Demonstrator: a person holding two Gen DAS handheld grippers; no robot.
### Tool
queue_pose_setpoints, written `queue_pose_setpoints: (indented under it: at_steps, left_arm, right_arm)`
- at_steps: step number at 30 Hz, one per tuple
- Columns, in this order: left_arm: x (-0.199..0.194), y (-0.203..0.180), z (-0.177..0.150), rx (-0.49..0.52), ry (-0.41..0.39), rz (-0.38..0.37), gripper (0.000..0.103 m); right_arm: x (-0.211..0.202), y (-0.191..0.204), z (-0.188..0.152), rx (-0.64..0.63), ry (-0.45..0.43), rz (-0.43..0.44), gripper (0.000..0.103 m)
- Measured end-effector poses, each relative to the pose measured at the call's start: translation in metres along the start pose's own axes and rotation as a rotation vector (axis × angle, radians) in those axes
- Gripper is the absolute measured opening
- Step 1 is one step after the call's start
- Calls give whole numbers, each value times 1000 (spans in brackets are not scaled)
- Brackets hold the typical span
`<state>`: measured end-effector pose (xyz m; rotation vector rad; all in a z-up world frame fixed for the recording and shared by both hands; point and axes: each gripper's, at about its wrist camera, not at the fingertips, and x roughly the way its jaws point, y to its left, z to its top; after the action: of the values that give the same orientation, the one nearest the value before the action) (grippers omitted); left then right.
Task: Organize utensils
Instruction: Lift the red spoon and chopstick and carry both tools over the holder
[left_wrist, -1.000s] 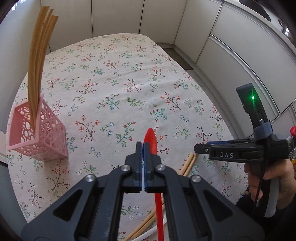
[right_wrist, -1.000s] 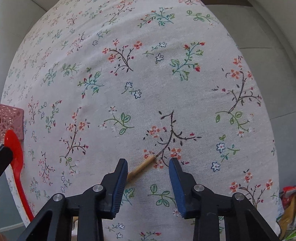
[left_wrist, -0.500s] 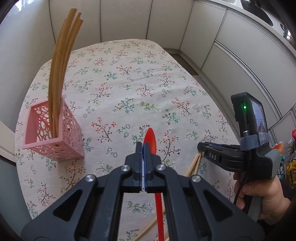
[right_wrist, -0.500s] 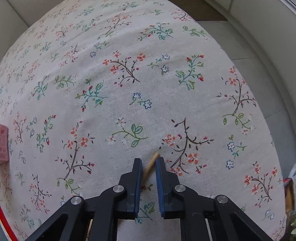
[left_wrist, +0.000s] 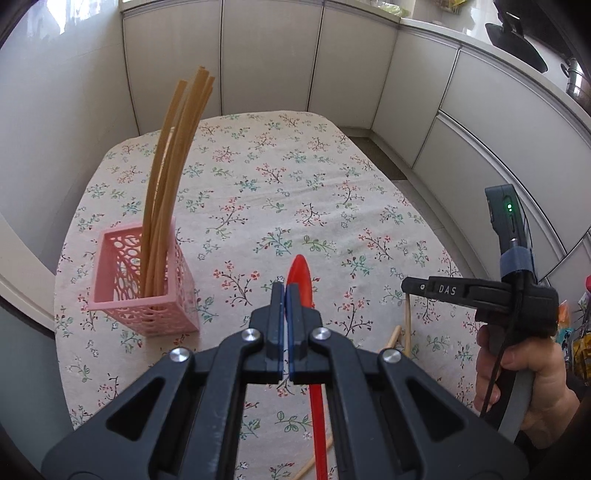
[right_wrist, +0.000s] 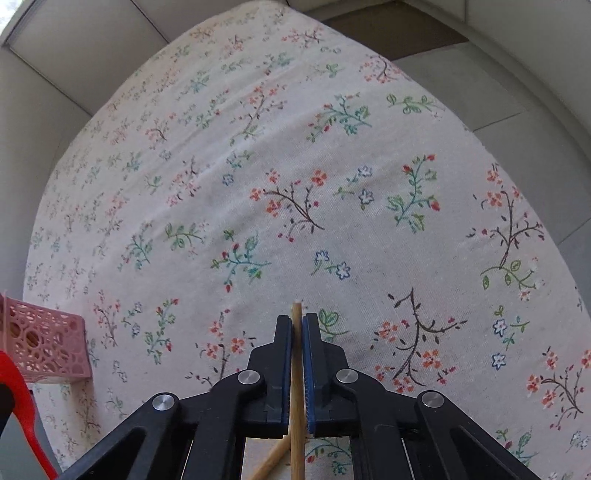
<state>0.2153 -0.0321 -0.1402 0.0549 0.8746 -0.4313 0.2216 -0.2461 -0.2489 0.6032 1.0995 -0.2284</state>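
Right claw (left_wrist: 408, 287) reads "DAS"; clamps a chopstick (right_wrist: 296, 369).

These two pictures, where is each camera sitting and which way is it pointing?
Left wrist view: on the left claw, looking along its fingers across the floral tablecloth; shows that claw shut on a red plastic spoon, plus the person's right hand holding the right claw.
Right wrist view: on the right claw, looking down at the cloth; shows that claw shut on a thin wooden chopstick.
Both share: the pink lattice plastic basket, the cloth, the spoon, the chopstick.
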Motion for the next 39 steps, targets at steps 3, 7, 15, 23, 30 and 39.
queue_pose_setpoints:
  at_steps: [3, 7, 15, 23, 30, 39]
  left_arm:
    - [-13, -1, 3, 9, -42, 7, 1]
    - [-38, 0, 8, 8, -131, 24, 1]
    - [-89, 14, 18, -31, -326, 58, 1]
    - [-131, 45, 25, -127, -577, 171, 1]
    - [-116, 68, 28, -196, -682, 291, 1]
    - [-84, 93, 27, -268, -767, 427, 1]
  right_arm:
    - [-26, 4, 3, -21, -53, 51, 4]
    - [-67, 20, -2, -81, -158, 106, 4]
    - [-140, 55, -13, -225, -378, 161, 4]
    - [-183, 85, -16, -287, -535, 215, 4]
    - [-192, 105, -8, -277, -555, 278, 4]
    - [-199, 122, -11, -280, -565, 337, 4]
